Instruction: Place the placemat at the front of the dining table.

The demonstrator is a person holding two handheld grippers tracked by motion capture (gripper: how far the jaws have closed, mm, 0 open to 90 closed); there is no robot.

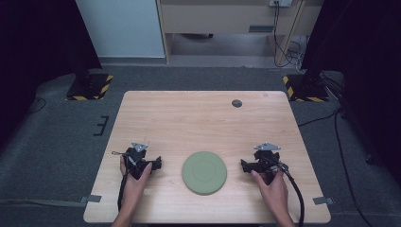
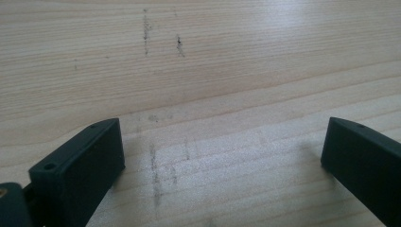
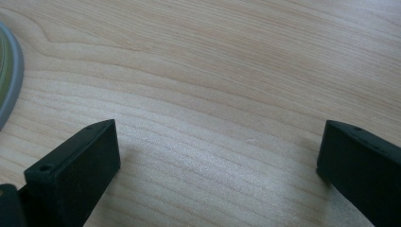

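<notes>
Plate (image 1: 204, 172) sits flat on the bench (image 1: 189, 113), near the front edge, roughly centred between the 2 tongs. Looks like ceramic or melamine: stiff, moderately heavy, smooth so likely slippery, and could chip if dropped or knocked. It lies flush, so probably no way to get under it; best bet is pinching the raised rim at the side edge, 1 jaw over the lip and 1 outside, or tipping it first.

Appearance: round, dull sage green, shallow, faint inner ring, paler grey rim (image 3: 10, 71) in the right gripper view.

Left tongs (image 1: 156, 164): jaws wide apart, nothing between them, just bare wood, near the plate's left side. Right tongs (image 1: 243, 165): also fully spread, empty, near the plate's right side. Neither touches the plate.
</notes>
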